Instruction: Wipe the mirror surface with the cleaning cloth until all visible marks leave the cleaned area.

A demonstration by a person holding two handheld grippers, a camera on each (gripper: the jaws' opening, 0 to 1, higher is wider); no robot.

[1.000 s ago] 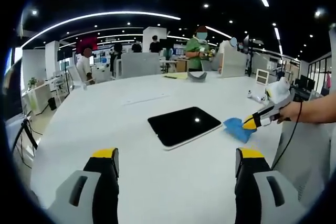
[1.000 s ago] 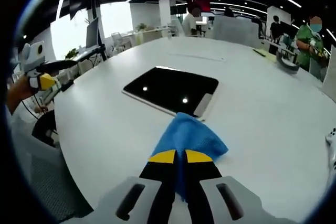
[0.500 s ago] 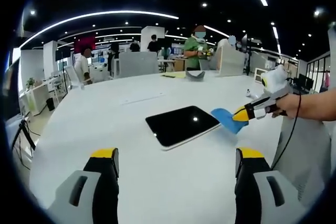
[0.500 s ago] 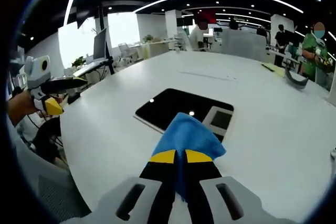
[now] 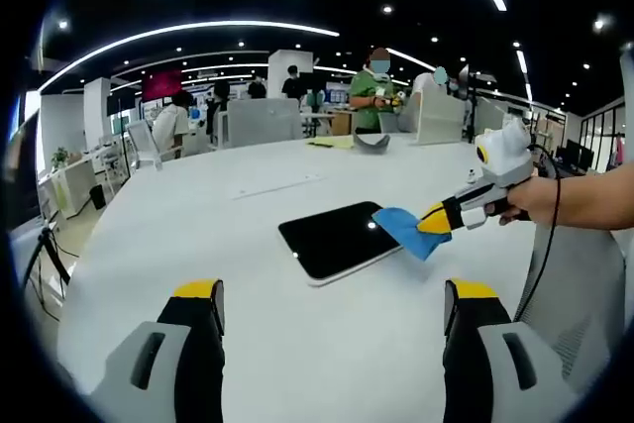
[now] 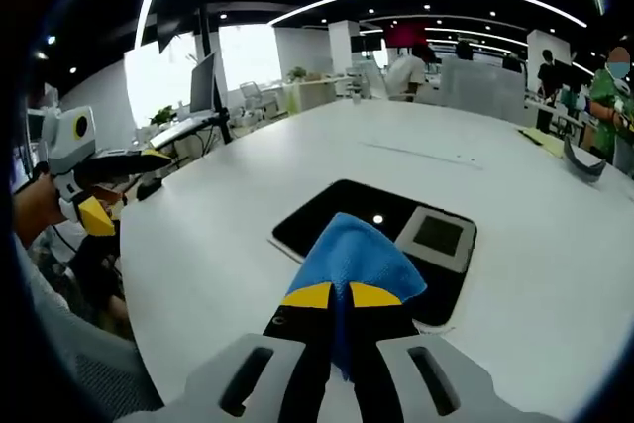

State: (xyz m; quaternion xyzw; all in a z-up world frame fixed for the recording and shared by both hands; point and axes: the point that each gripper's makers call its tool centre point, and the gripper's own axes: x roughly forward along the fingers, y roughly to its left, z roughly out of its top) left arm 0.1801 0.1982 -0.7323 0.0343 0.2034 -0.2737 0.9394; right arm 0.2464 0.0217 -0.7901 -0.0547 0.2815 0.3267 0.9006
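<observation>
Left gripper view: left claw (image 5: 332, 304) released, jaws standing wide apart over bare white counter (image 5: 198, 225), gripping nothing — presumably parked near so as to stay out of the wiping path. Farther in, a dark mirror (image 5: 337, 237) lying flat on the counter, reflecting a ceiling light. At its right edge, a blue cloth (image 5: 406, 229) pinched in the right claw (image 5: 436, 222), held by a person's hand (image 5: 525, 200) reaching in from the right. Cloth overlapping the mirror's right end; whether pressed on the glass or just above it, cannot tell.

Right gripper view: right claw (image 6: 331, 296) clenched on the blue cloth (image 6: 352, 257), jaws together with the fabric bunched between and spilling forward — a firm pinch, likely so the cloth will not slip when dragged. Mirror (image 6: 347, 210) straight ahead, partly covered by the cloth; a grey square patch (image 6: 437, 236) on its right part. Left claw (image 6: 94, 215) at the far left, in a hand.

Counter broad, white, curved. Room an open office — strip lights overhead, desks, monitors, people standing far off.
</observation>
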